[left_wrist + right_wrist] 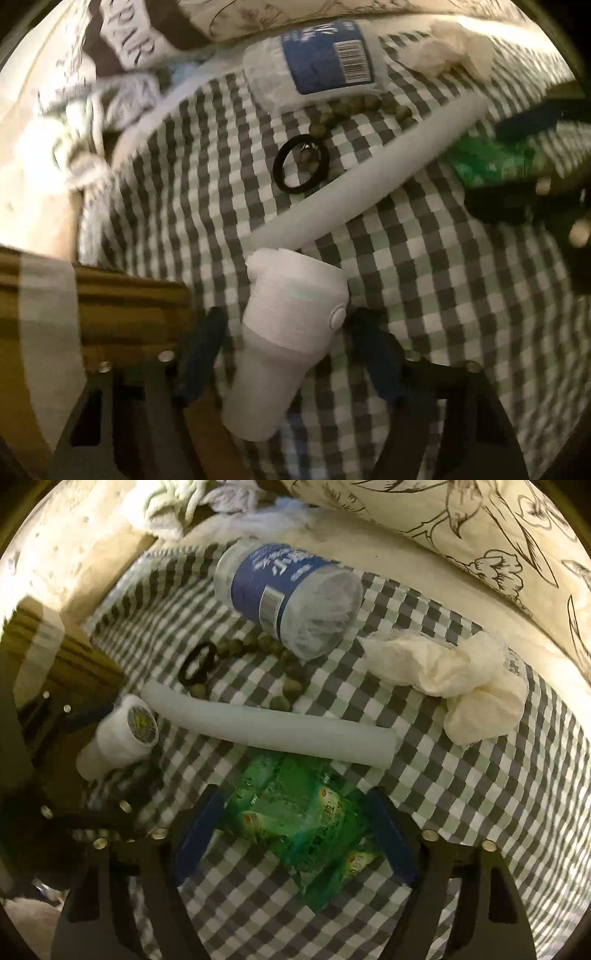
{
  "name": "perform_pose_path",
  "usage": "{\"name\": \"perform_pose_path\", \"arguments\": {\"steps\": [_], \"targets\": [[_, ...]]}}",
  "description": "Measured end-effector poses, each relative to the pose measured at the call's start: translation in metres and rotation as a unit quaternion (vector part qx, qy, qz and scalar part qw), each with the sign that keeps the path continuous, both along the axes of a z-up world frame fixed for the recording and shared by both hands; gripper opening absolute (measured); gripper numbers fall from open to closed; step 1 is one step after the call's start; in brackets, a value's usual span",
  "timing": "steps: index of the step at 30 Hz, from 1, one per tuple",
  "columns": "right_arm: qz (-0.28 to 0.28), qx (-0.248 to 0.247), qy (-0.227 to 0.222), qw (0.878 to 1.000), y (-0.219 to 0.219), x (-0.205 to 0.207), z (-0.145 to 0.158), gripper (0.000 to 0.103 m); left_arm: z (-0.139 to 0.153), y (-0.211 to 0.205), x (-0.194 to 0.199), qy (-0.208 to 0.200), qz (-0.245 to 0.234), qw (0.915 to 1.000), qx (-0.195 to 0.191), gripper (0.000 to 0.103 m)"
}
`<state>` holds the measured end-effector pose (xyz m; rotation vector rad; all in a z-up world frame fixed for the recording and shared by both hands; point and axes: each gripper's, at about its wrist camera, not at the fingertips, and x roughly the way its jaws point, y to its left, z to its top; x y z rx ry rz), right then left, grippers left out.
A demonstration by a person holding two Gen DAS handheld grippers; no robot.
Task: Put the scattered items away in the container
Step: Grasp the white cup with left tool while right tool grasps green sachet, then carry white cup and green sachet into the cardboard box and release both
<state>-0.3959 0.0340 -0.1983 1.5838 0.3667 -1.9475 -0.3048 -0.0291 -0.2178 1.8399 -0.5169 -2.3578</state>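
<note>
A small white plastic bottle (284,328) lies on the checked cloth between the blue-padded fingers of my left gripper (288,347); the jaws stand open around it with a gap on each side. It also shows in the right wrist view (122,734). A green packet (295,830) lies between the open fingers of my right gripper (295,834), apart from both pads; it also shows in the left wrist view (487,162). A white foam tube (266,727), a black ring (301,168), a string of green beads (354,107), a blue-labelled clear bottle (288,594) and a crumpled tissue (450,683) lie beyond.
A wooden box (122,314) with a white strip stands at the left of the cloth. Patterned pillows (461,524) and knotted cloths (74,125) border the far side. The checked cloth (480,794) stretches to the right.
</note>
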Motion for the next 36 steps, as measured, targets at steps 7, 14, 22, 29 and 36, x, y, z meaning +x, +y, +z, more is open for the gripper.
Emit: {"name": "perform_pose_path", "arguments": {"steps": [7, 14, 22, 29, 36], "targets": [[-0.013, -0.007, -0.008, 1.0, 0.009, 0.009, 0.005, 0.058, 0.005, 0.003, 0.006, 0.0, -0.012, 0.9995, 0.028, 0.045], [-0.04, -0.001, -0.04, 0.998, 0.023, 0.028, 0.019, 0.04, 0.024, -0.031, -0.013, -0.011, 0.004, 0.999, 0.043, 0.045], [-0.071, 0.0, -0.059, 0.996, 0.06, 0.065, 0.047, 0.027, 0.051, -0.025, 0.0, -0.012, 0.033, 0.9933, 0.11, 0.045], [-0.104, -0.017, -0.031, 0.994, 0.093, 0.089, 0.095, 0.026, 0.097, -0.009, 0.012, 0.021, 0.027, 0.988, 0.151, 0.045], [-0.124, -0.039, 0.019, 0.991, 0.109, 0.116, 0.154, 0.026, 0.152, 0.016, 0.032, 0.067, 0.004, 0.9854, 0.157, 0.045]]}}
